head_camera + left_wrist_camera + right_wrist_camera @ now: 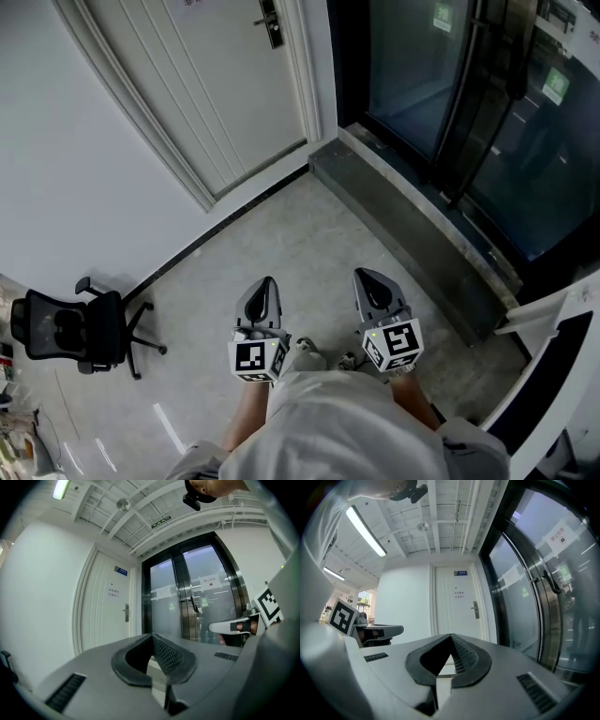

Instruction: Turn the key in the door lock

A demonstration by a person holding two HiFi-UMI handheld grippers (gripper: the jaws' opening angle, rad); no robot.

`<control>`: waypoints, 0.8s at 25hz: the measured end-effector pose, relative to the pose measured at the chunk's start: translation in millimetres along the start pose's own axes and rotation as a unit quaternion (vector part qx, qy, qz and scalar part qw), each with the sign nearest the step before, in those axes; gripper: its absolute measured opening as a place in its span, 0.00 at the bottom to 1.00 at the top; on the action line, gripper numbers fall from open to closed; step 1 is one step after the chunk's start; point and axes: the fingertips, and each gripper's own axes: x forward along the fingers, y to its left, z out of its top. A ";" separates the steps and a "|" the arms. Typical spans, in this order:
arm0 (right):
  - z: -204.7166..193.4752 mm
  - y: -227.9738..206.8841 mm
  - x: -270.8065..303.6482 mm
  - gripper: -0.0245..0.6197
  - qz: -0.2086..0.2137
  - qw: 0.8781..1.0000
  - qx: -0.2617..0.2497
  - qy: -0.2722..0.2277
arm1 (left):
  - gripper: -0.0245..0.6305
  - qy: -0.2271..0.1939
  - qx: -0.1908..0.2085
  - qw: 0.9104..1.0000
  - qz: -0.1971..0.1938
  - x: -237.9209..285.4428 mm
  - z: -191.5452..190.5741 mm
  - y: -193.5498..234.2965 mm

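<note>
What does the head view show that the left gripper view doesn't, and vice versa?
Head view only: the marker cube on the left gripper, the person's shoes and the stone step below the glass doors. Left gripper view only: the ceiling light, the blue sign on the white door, and that gripper's ribbed pads meeting at the tips. Both: the white door with its lock, the glass doors, and the right gripper.

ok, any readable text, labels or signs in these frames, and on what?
None can be quoted; all too small or blurred.
Blue plate above the white door: unreadable.
Paper notice on that door: unreadable.
White sign and green sign on the glass doors: unreadable.
Ceiling sign: unreadable.
Cube markers: patterns, no text.
</note>
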 end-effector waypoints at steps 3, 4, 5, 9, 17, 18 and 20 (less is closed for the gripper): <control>6.8 -9.2 3.5 0.04 -0.006 1.000 0.000 -0.001 | 0.05 -0.012 0.000 1.000 0.014 5.0 5.7 5.6; 7.7 -14.0 5.2 0.04 -0.012 1.000 -0.001 0.000 | 0.05 -0.014 0.001 1.000 0.017 7.5 5.9 6.9; 6.9 -18.9 7.2 0.04 -0.020 1.000 -0.001 0.002 | 0.05 -0.016 0.000 1.000 0.018 10.1 4.7 8.7; -3.0 -25.9 24.4 0.04 -0.040 0.999 -0.002 0.018 | 0.05 -0.012 -0.008 1.000 0.012 24.5 -6.2 22.5; 6.8 -13.5 101.4 0.04 -0.037 0.999 -0.011 0.029 | 0.05 -0.019 -0.032 0.999 -0.015 80.5 0.3 74.4; 8.1 -12.9 112.2 0.04 -0.039 0.999 -0.013 0.029 | 0.05 -0.020 -0.034 0.999 -0.018 89.1 0.6 82.1; 9.8 -13.6 132.8 0.04 -0.043 0.998 -0.017 0.029 | 0.05 -0.020 -0.033 0.999 -0.025 106.2 0.7 95.9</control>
